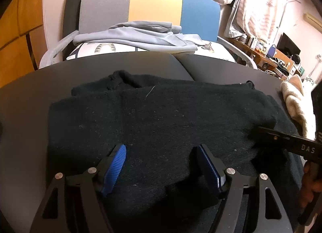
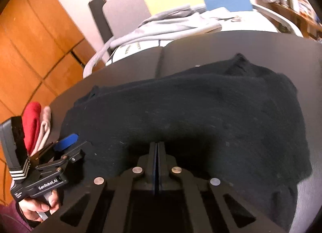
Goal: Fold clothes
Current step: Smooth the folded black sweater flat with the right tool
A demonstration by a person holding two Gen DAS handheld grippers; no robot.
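Note:
A black knit sweater [image 1: 161,116] lies spread across the dark table [image 1: 140,66]. In the left wrist view my left gripper [image 1: 163,164] is open, its blue pads [image 1: 117,164] resting over the sweater's near edge with cloth lying between them. In the right wrist view the left gripper [image 2: 77,145] sits at the sweater's [image 2: 201,108] left near corner. My right gripper [image 2: 157,146] is shut, its tips buried in the near hem. From the left wrist view the right gripper [image 1: 255,130] shows cloth bunched around its tip.
Behind the table stands a chair [image 1: 155,3] with a grey, yellow and blue back and a grey garment [image 1: 140,35] on its seat. Red and pink folded clothes [image 2: 33,124] lie at the table's left, cream clothing [image 1: 293,102] at its right. A hand [image 2: 38,206] holds the left gripper.

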